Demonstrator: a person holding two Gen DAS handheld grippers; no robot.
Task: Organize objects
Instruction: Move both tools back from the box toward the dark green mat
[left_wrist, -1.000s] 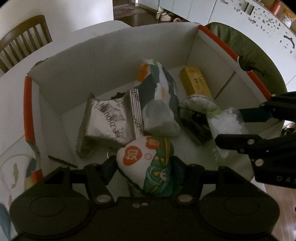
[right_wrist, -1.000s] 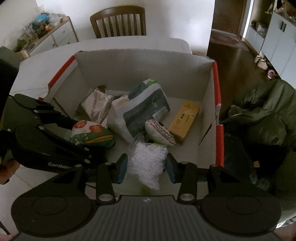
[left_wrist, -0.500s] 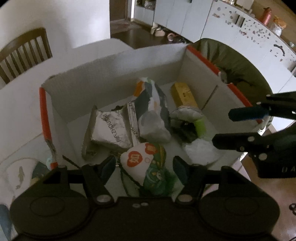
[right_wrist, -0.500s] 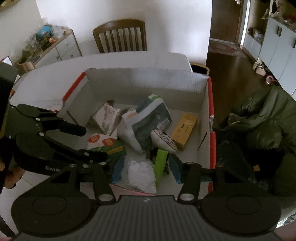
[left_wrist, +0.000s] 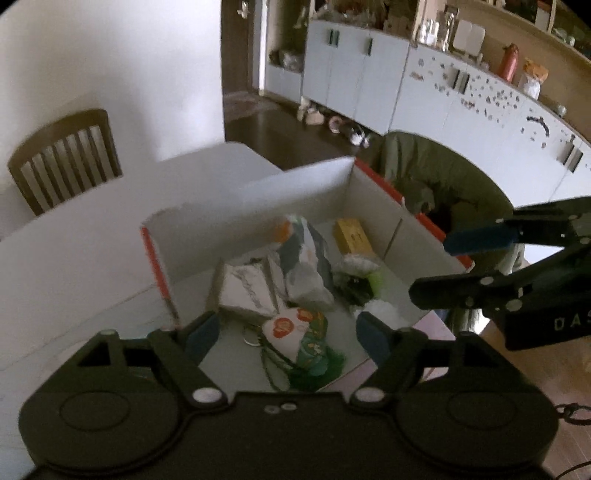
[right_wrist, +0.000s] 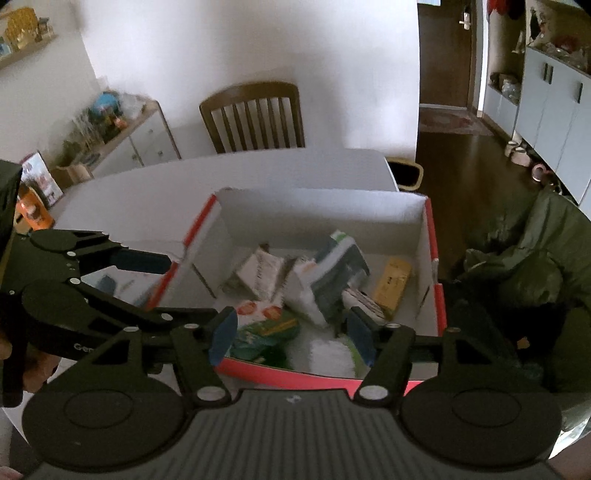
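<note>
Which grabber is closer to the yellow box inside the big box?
The right gripper. The yellow box lies along the carton's right wall, just beyond its right finger. The left gripper hangs back at the opposite near corner.

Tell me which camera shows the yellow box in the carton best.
The left wrist view: the yellow box lies fully visible, top face up, by the carton's far right corner. The right wrist view shows it too, but smaller and partly hidden behind a snack bag.

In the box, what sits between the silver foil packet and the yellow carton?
The large grey-and-white bag lies between the silver foil packet and the yellow carton, clearest in the right wrist view.
</note>
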